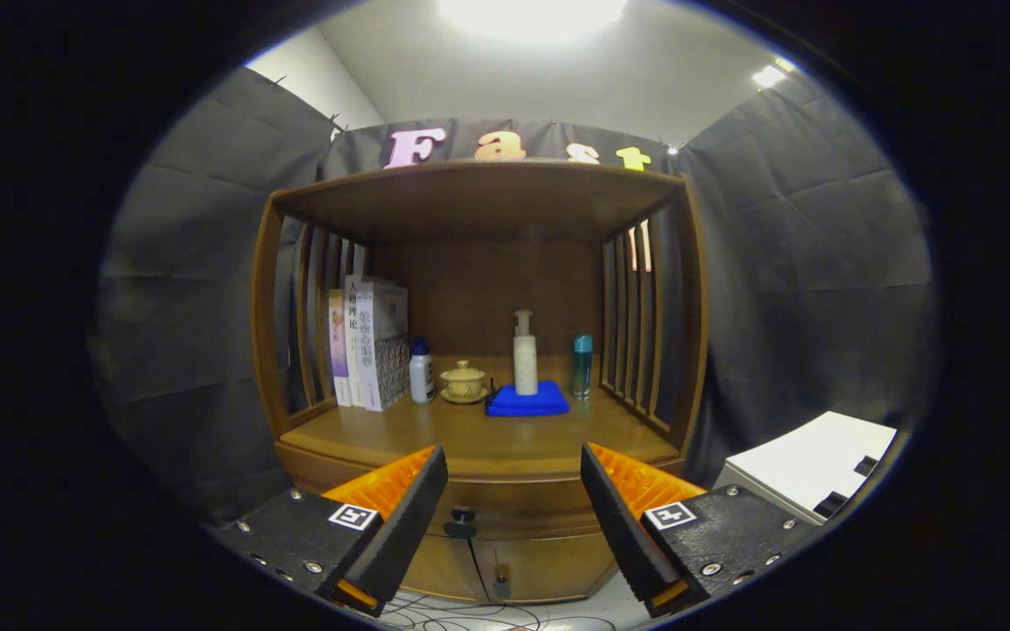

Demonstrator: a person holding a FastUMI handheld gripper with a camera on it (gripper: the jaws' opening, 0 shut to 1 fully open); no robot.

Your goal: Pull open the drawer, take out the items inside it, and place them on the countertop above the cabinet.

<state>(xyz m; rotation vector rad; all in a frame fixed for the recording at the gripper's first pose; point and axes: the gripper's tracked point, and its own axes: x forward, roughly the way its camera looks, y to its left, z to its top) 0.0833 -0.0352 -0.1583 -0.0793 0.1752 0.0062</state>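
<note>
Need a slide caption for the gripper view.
Open tool faces the shut drawer and its knob; books, bottles and a blue cloth sit on the countertop.

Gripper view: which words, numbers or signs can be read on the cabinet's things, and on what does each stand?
"人格理论": spine of the thin white book, probably.
Wider book beside it: characters too blurred.
White pump bottle: nothing readable.
Gripper, open before the drawer knob: square coded markers, no words.
</note>
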